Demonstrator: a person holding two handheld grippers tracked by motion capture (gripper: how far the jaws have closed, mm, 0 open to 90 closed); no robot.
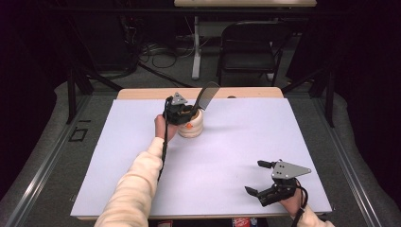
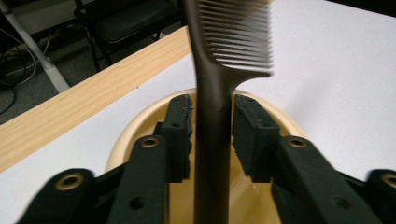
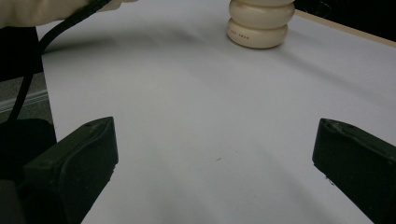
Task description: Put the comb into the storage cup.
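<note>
Comb: dark comb (image 2: 212,116) stands tilted in the cream ribbed holder (image 1: 191,126), handle down inside, teeth up toward the table's far edge.
Left hand-held gripper: left hand-held gripper (image 2: 212,128) sits over the holder's mouth, jaws on either side of the comb handle, with a thin gap at each pad, so not clamped.
Right hand-held gripper: right hand-held gripper (image 1: 257,177) rests near the front right corner, jaws spread wide, holding nothing, well apart from the holder.
Table: white-covered table (image 1: 246,142), wooden strip along the far edge.
Around: folding chair (image 1: 250,45) and cables on the floor beyond the table.
In the way: nothing lies between the two grippers.
</note>
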